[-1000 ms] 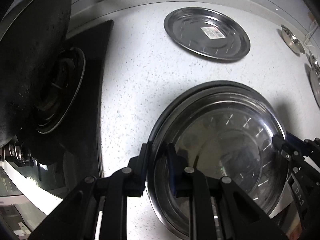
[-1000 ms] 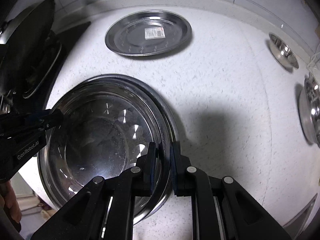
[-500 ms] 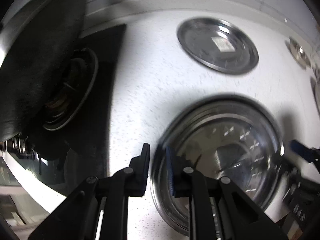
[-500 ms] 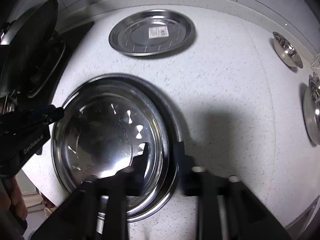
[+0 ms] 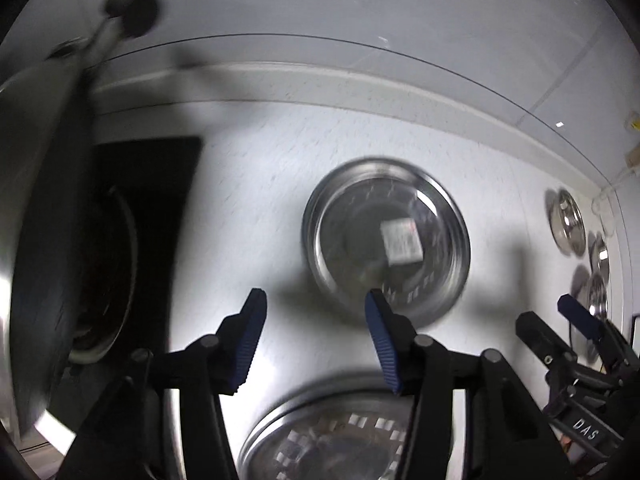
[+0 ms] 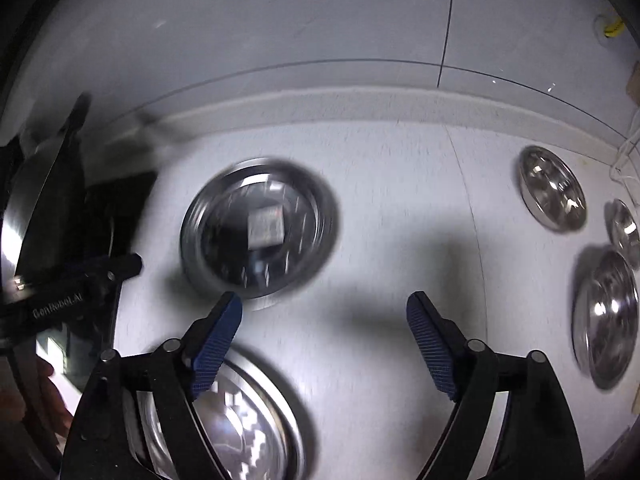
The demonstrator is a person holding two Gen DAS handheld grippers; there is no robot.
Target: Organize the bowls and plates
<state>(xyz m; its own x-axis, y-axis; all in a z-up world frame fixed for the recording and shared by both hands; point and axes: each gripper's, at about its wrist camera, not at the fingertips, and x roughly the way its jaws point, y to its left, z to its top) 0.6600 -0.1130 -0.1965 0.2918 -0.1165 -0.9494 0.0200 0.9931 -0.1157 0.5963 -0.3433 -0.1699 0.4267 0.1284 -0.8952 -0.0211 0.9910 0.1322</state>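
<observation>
Left hand-held gripper [image 5: 316, 332]: jaws just opened, nothing between them
Right hand-held gripper [image 6: 324, 336]: jaws just opened, likewise empty
Done: big plates [image 5: 340, 436] stacked on counter [image 6: 392, 184], released
Left: labelled plate [image 5: 386, 236] farther back; small bowls [image 6: 552, 194] at right unsorted

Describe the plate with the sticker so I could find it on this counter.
On the white speckled counter, look between the black stove and the shiny bowls at the far right. The steel plate lies flat alone mid-counter, the only dish with a white label inside.
</observation>
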